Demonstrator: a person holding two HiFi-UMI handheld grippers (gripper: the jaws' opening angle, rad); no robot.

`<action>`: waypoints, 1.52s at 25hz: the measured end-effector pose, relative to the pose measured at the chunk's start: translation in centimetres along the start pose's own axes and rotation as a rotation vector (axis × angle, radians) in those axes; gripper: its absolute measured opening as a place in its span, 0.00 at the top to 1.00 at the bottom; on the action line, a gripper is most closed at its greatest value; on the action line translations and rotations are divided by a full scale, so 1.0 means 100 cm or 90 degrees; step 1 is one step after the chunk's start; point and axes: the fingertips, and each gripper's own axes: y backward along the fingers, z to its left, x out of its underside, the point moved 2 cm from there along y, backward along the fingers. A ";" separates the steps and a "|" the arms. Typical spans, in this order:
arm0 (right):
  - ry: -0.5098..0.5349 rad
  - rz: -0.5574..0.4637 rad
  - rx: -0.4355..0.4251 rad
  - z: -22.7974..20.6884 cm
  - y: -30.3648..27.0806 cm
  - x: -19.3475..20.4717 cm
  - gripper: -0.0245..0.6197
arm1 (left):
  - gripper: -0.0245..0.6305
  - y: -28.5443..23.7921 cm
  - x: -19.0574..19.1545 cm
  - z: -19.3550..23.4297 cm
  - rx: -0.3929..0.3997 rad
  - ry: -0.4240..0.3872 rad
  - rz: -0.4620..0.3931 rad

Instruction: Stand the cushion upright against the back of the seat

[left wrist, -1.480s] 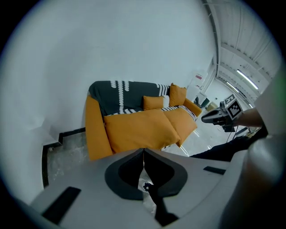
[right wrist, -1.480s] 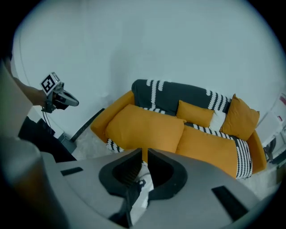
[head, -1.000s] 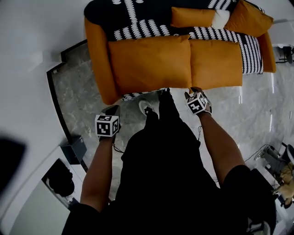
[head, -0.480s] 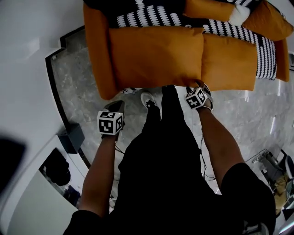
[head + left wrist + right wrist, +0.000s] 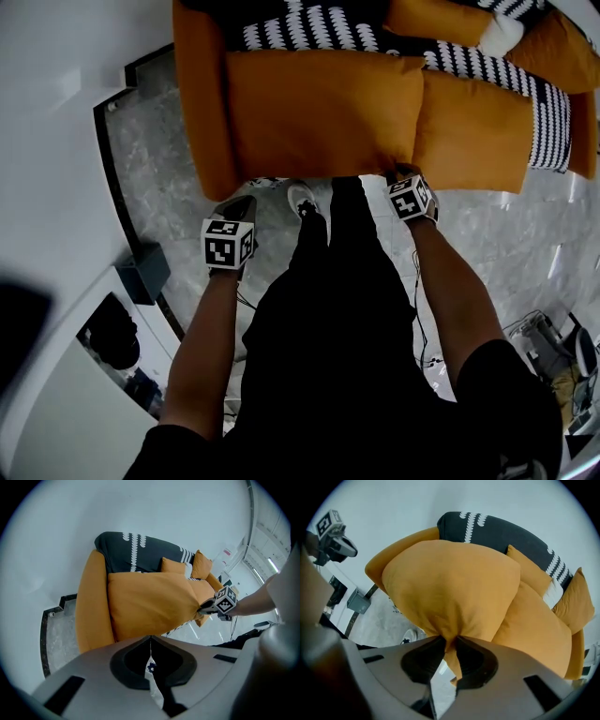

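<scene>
The orange sofa (image 5: 201,112) filled the upper part of the head view, with a black throw (image 5: 319,28) patterned in white draped over its back and its right end. On the sofa's left seat the big orange cushion (image 5: 319,108) lay down rather than standing, its long axis running along the sofa's width and its front edge reaching the seat's front edge; the sofa's back lay beyond it, away from the person. A second cushion (image 5: 469,131) of the same colour sat touching it on the sofa's right half. The right tongs (image 5: 401,176) were at the sofa's front, their jaws just having been closing and now clamped on the cushion's front right corner, a pinch of orange fabric bunched between them in the right gripper view (image 5: 449,645). The left tongs (image 5: 240,206) hung over the grey marble floor (image 5: 159,169) just off the sofa's front left corner, jaws together with nothing in them, apart from the cushion. The right hand was therefore the nearer one, and tipping the cushion up would probably mean lifting that front edge and swinging it toward the sofa's back. No brand or readable writing showed, only the square markers on the tongs' cubes
</scene>
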 end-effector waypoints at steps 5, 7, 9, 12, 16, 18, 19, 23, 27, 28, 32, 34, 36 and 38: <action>-0.111 -0.066 -0.062 -0.009 0.034 -0.020 0.88 | 0.94 -0.007 -0.014 0.007 -0.022 0.001 -0.015; -0.153 -0.094 -0.093 -0.016 0.047 -0.032 0.89 | 0.93 -0.008 -0.014 0.015 -0.042 0.012 -0.018; -0.185 -0.114 -0.124 -0.021 0.058 -0.043 0.89 | 0.93 -0.008 -0.011 0.024 -0.065 0.021 -0.020; -0.238 -0.136 -0.171 -0.027 0.077 -0.053 0.90 | 0.93 -0.010 -0.001 0.032 -0.085 0.030 -0.013; -0.312 -0.175 -0.228 -0.044 0.099 -0.077 0.90 | 0.76 -0.022 0.010 0.047 -0.097 0.059 0.014; -0.354 -0.198 -0.254 -0.054 0.109 -0.090 0.90 | 0.73 -0.030 0.014 0.053 -0.101 0.067 0.029; -0.374 -0.208 -0.266 -0.059 0.114 -0.097 0.90 | 0.72 -0.033 0.015 0.055 -0.103 0.068 0.035; -0.433 -0.232 -0.302 -0.079 0.127 -0.117 0.90 | 0.69 -0.038 0.008 0.066 -0.121 0.083 0.032; -0.443 -0.233 -0.319 -0.097 0.130 -0.132 0.90 | 0.69 -0.033 -0.021 0.082 -0.160 0.101 -0.009; -0.443 -0.232 -0.321 -0.101 0.130 -0.135 0.90 | 0.69 -0.032 -0.030 0.085 -0.164 0.103 -0.018; -0.452 -0.231 -0.322 -0.113 0.129 -0.144 0.90 | 0.60 -0.026 -0.054 0.096 -0.177 0.119 -0.042; -0.455 -0.230 -0.322 -0.120 0.129 -0.150 0.90 | 0.59 -0.025 -0.066 0.097 -0.175 0.128 -0.056; -0.456 -0.230 -0.325 -0.128 0.129 -0.156 0.90 | 0.59 -0.023 -0.077 0.095 -0.168 0.117 -0.060; -0.451 -0.229 -0.326 -0.136 0.129 -0.163 0.90 | 0.62 -0.021 -0.087 0.092 -0.148 0.115 -0.062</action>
